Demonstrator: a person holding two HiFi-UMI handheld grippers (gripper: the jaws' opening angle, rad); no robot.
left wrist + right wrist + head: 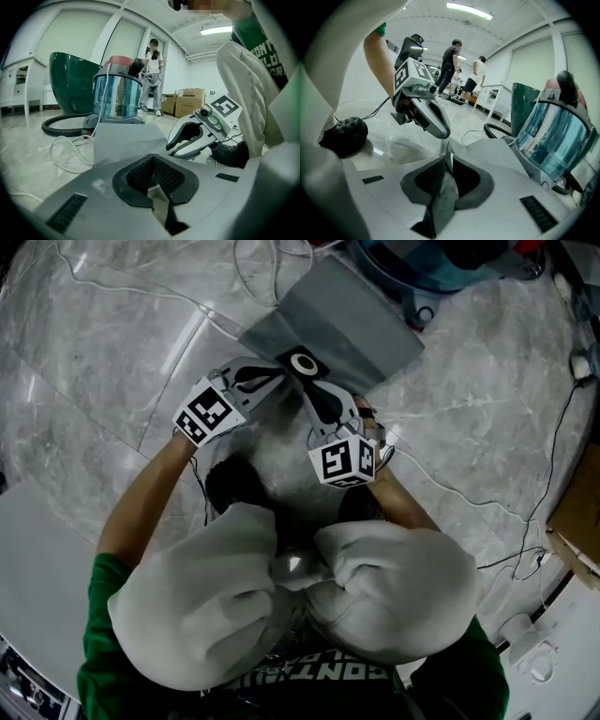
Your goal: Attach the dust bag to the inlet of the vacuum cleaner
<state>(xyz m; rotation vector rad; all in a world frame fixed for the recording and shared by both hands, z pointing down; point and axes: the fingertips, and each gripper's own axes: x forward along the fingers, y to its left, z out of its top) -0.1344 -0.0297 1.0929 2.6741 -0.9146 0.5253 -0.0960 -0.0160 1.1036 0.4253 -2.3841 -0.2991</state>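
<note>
Marble floor [112,343]; left gripper [279,373], right gripper [314,388] meet, jaws pinching dust bag [347,324].

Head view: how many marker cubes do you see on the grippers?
2. One marker cube rides on the left gripper, toward the picture's left; the other rides on the right gripper, nearer the middle. Both grippers hold the dust bag. None seems hidden.

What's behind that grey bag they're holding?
The vacuum stands behind the bag, with its black hose and a white cable on the floor beside it. The bag hides the floor just in front of the vacuum.
</note>
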